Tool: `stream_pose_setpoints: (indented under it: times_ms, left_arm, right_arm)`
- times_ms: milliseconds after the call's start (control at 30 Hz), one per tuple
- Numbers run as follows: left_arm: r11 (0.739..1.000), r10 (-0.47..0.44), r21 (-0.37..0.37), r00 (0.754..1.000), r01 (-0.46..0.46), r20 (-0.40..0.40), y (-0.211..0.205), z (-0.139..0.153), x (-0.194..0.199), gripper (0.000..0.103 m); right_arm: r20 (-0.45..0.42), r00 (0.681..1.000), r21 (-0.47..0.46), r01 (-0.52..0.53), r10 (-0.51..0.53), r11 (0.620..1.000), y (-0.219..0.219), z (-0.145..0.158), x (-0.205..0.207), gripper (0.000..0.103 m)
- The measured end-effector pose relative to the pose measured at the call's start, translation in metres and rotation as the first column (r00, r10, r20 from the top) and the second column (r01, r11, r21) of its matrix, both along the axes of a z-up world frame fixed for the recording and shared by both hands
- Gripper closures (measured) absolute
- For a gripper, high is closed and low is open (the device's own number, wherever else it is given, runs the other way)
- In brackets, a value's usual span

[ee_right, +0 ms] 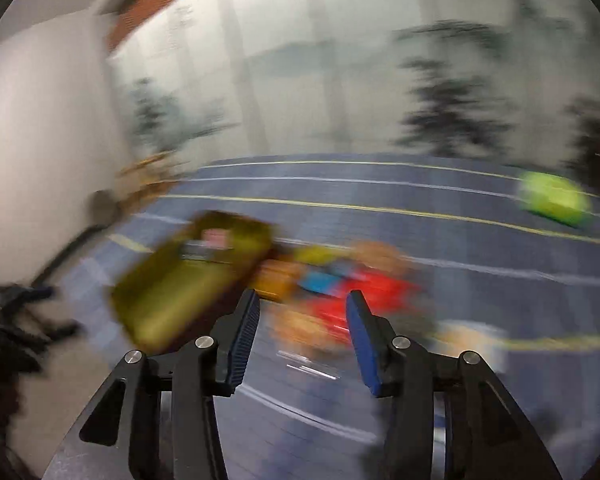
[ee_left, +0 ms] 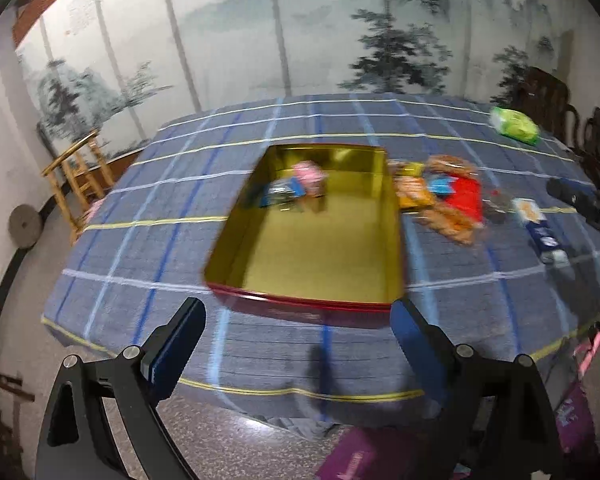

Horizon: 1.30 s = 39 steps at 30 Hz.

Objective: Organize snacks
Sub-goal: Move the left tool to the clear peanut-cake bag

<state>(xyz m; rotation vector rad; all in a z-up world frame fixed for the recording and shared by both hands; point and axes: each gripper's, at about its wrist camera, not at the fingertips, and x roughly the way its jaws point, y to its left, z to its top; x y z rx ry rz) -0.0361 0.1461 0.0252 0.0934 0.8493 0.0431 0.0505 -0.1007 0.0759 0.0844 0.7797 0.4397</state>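
Gold tin (ee_left: 316, 248) sits mid-worktop (ee_left: 140, 280) w/ snack packets (ee_left: 448, 196) beside its right side; left hand-held gripper (ee_left: 298, 332) spread wide, right hand-held gripper (ee_right: 303, 312) parted, both empty.

A home-like dining or tea room: an ink landscape mural (ee_left: 300, 32) fills the upper frame, carved dark chairs (ee_left: 556, 96) at right, a plaid-clothed table (ee_left: 140, 240) centre.

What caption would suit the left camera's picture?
Open left gripper before a gold tin holding few snacks, more packets beside it on the blue checked cloth.
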Motion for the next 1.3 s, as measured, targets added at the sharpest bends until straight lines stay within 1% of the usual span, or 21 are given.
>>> stream_pose_setpoints:
  times_ms: [33, 67, 133, 167, 200, 233, 367, 433, 467, 533, 600, 633, 700, 767, 833, 900, 967, 1000, 1100, 1200, 1300]
  left_arm:
    - [1.000, -0.025, -0.011, 1.000, 0.025, -0.003, -0.008, 0.001, -0.001, 0.011]
    - [0.998, -0.053, -0.023, 0.999, 0.053, -0.005, -0.016, 0.003, -0.002, 0.011]
    - [0.992, -0.109, -0.059, 0.994, 0.107, -0.018, -0.033, 0.004, -0.001, 0.011]
    - [0.990, -0.124, -0.076, 0.992, 0.122, -0.027, -0.038, 0.003, 0.000, 0.011]
    - [0.982, -0.151, -0.118, 0.987, 0.145, -0.045, -0.046, 0.003, 0.004, 0.011]
    - [0.978, -0.160, -0.140, 0.986, 0.151, -0.054, -0.051, 0.002, 0.007, 0.011]
    - [0.963, -0.171, -0.232, 0.977, 0.139, -0.125, -0.077, -0.005, 0.033, 0.011]
    - [0.957, -0.152, -0.269, 0.978, 0.108, -0.146, -0.085, -0.009, 0.045, 0.011]
    - [0.950, -0.130, -0.301, 0.979, 0.077, -0.158, -0.091, -0.011, 0.058, 0.011]
    - [0.944, -0.095, -0.329, 0.978, 0.029, -0.184, -0.101, -0.017, 0.079, 0.011]
    - [0.947, -0.057, -0.322, 0.973, -0.019, -0.224, -0.110, -0.025, 0.101, 0.011]
    - [0.944, -0.029, -0.324, 0.966, -0.058, -0.256, -0.114, -0.033, 0.115, 0.012]
    - [0.934, 0.010, -0.341, 0.959, -0.110, -0.282, -0.115, -0.043, 0.133, 0.013]
    - [0.925, 0.071, -0.330, 0.941, -0.187, -0.332, -0.115, -0.058, 0.156, 0.016]
    - [0.913, 0.105, -0.333, 0.923, -0.237, -0.369, -0.113, -0.069, 0.171, 0.023]
    - [0.903, 0.130, -0.330, 0.908, -0.274, -0.398, -0.111, -0.079, 0.182, 0.025]
    - [0.905, 0.154, -0.306, 0.897, -0.297, -0.415, -0.111, -0.086, 0.188, 0.030]
    - [0.903, 0.168, -0.298, 0.892, -0.310, -0.420, -0.112, -0.091, 0.190, 0.034]
    - [0.906, 0.202, -0.271, 0.895, -0.325, -0.399, -0.117, -0.093, 0.191, 0.033]
    - [0.923, 0.214, -0.222, 0.897, -0.316, -0.385, -0.127, -0.097, 0.194, 0.023]
    - [0.935, 0.224, -0.184, 0.906, -0.303, -0.358, -0.135, -0.099, 0.192, 0.022]
  right_arm:
    - [-0.009, 0.998, -0.039, 0.064, -0.064, 0.997, -0.028, -0.005, -0.006, 0.056]
    - [-0.020, 0.994, -0.055, 0.105, -0.106, 0.993, -0.045, -0.009, -0.006, 0.056]
    - [-0.050, 0.976, -0.044, 0.211, -0.213, 0.977, -0.094, -0.018, -0.014, 0.056]
    - [-0.060, 0.968, -0.038, 0.241, -0.243, 0.970, -0.112, -0.021, -0.017, 0.056]
    - [-0.066, 0.960, -0.043, 0.269, -0.272, 0.962, -0.125, -0.025, -0.020, 0.056]
    - [-0.069, 0.954, -0.047, 0.290, -0.293, 0.956, -0.135, -0.028, -0.022, 0.056]
    - [-0.098, 0.944, -0.030, 0.313, -0.315, 0.949, -0.161, -0.042, -0.023, 0.055]
    - [-0.107, 0.948, -0.020, 0.299, -0.300, 0.954, -0.165, -0.048, -0.022, 0.054]
    - [-0.110, 0.950, -0.022, 0.290, -0.291, 0.957, -0.164, -0.050, -0.024, 0.052]
    - [-0.116, 0.955, -0.033, 0.270, -0.272, 0.962, -0.162, -0.058, -0.019, 0.050]
    - [-0.119, 0.960, -0.035, 0.251, -0.253, 0.967, -0.159, -0.063, -0.017, 0.049]
    - [-0.119, 0.962, -0.036, 0.244, -0.246, 0.969, -0.158, -0.066, -0.015, 0.048]
    - [-0.121, 0.963, -0.034, 0.239, -0.241, 0.971, -0.158, -0.072, -0.011, 0.047]
    - [-0.126, 0.963, -0.023, 0.236, -0.237, 0.972, -0.159, -0.076, -0.007, 0.046]
    - [-0.134, 0.963, -0.004, 0.235, -0.234, 0.972, -0.163, -0.081, -0.001, 0.046]
    - [-0.142, 0.962, 0.012, 0.238, -0.234, 0.971, -0.166, -0.085, 0.004, 0.045]
    - [-0.148, 0.961, 0.028, 0.238, -0.232, 0.971, -0.170, -0.087, 0.009, 0.045]
    - [-0.149, 0.962, 0.032, 0.237, -0.230, 0.971, -0.170, -0.088, 0.011, 0.045]
    - [-0.150, 0.964, 0.043, 0.227, -0.218, 0.973, -0.171, -0.090, 0.018, 0.042]
    - [-0.166, 0.963, 0.057, 0.223, -0.211, 0.973, -0.171, -0.094, 0.022, 0.041]
    - [-0.171, 0.963, 0.069, 0.224, -0.210, 0.972, -0.173, -0.097, 0.021, 0.041]
